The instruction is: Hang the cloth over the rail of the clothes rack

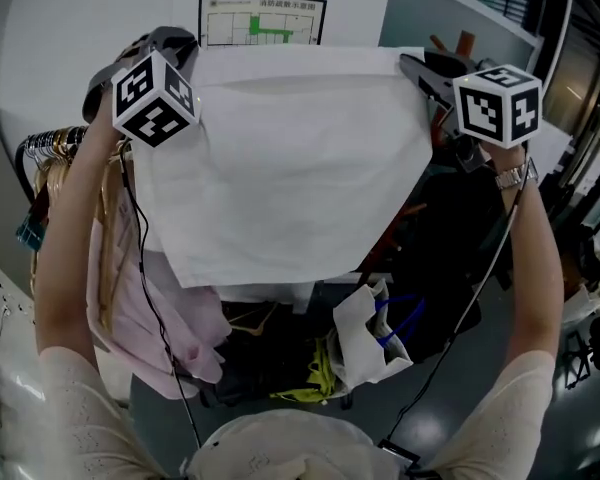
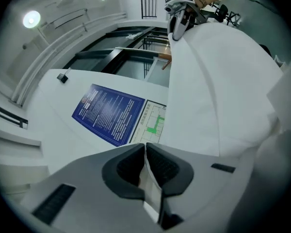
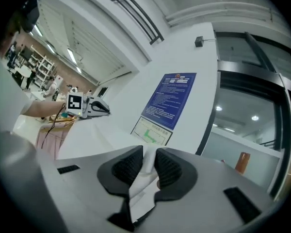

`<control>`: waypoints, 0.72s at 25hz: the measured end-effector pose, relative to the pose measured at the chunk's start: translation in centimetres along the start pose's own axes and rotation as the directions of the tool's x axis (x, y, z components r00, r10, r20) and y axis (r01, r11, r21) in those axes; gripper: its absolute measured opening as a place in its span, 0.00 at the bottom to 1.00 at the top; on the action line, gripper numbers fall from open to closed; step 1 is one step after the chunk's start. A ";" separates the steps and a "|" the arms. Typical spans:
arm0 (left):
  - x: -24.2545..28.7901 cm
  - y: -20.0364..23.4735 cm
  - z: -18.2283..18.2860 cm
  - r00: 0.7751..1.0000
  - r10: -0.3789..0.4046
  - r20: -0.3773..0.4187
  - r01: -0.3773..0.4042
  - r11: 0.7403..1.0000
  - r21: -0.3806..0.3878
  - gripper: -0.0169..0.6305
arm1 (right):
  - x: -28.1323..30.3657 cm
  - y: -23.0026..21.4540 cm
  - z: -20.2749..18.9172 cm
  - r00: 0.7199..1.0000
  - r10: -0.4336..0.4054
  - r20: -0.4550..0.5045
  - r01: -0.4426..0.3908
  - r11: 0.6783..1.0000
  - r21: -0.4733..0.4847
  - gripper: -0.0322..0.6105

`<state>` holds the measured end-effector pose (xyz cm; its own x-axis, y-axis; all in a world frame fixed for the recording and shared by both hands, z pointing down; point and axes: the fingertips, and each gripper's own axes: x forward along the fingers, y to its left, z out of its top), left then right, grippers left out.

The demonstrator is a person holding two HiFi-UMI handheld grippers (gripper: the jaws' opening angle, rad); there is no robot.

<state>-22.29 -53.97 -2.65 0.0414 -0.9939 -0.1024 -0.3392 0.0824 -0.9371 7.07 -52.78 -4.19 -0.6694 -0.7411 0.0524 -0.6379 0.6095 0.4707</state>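
A white cloth (image 1: 290, 158) is stretched flat between both grippers, high in front of a white wall. My left gripper (image 1: 185, 48) is shut on its upper left corner, with the cloth edge (image 2: 146, 171) pinched between the dark pads. My right gripper (image 1: 420, 68) is shut on the upper right corner, and a bunched bit of cloth (image 3: 144, 171) shows between its jaws. The clothes rack (image 1: 50, 148) shows at the left as a row of hanger hooks. Its rail runs behind the cloth and is mostly hidden.
A pink garment (image 1: 130, 298) hangs on the rack under my left arm. Dark clothes (image 1: 450, 238) hang to the right. A white bag (image 1: 365, 333) and a yellow-green item (image 1: 315, 378) sit low in the middle. A blue poster (image 2: 109, 113) is on the wall.
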 end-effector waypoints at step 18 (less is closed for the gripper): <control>-0.4 -2.0 -0.6 0.986 -0.165 0.000 0.165 0.986 -0.036 0.06 | -4.7 -5.0 -1.1 0.999 -0.052 -0.012 0.052 0.999 0.006 0.21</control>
<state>-22.20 -53.74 -0.58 0.0973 -0.9938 0.0538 -0.3611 -0.0857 -0.9286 13.81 -52.62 -5.81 -0.6307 -0.7750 0.0386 -0.6741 0.5719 0.4675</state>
